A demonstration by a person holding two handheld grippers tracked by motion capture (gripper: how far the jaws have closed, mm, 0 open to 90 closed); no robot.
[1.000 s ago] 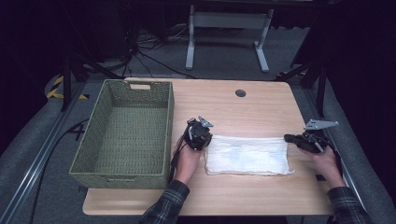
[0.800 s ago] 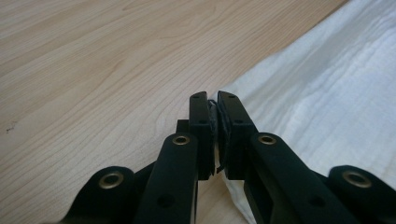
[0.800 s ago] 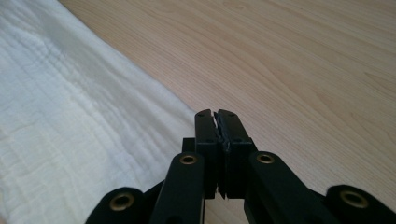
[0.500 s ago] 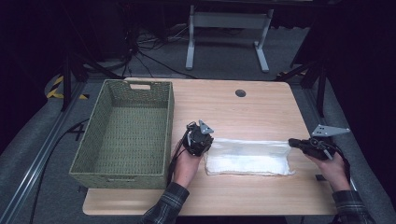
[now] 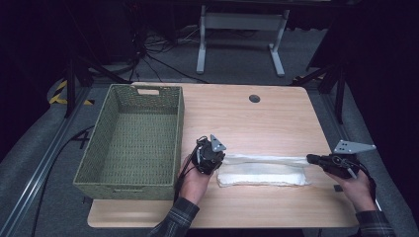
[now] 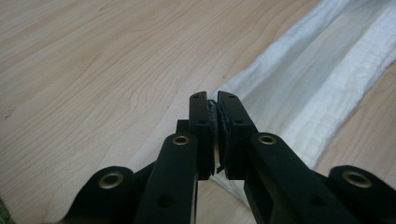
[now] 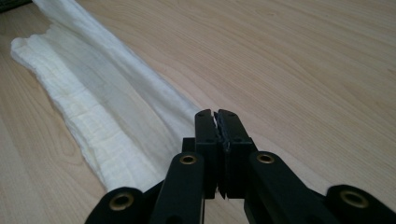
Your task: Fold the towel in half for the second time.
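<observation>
White cotton towel [image 5: 264,170], lying on the desk [image 5: 276,118] beside the wicker basket [image 5: 131,140], mid-fold. The left gripper [image 6: 214,105] and right gripper [image 7: 216,119] each have their fingers clamped on a corner of the far edge. Next, judged: carry that edge evenly to the near edge, then release.

Both forearms come in from the near edge of the scene. The left hand [image 5: 193,178] holds the left gripper [image 5: 220,159] near the middle, jaws pinched tight and pointing right. Well apart on the right, the right hand [image 5: 356,188] holds the right gripper [image 5: 310,158], jaws pinched tight, pointing left.
</observation>
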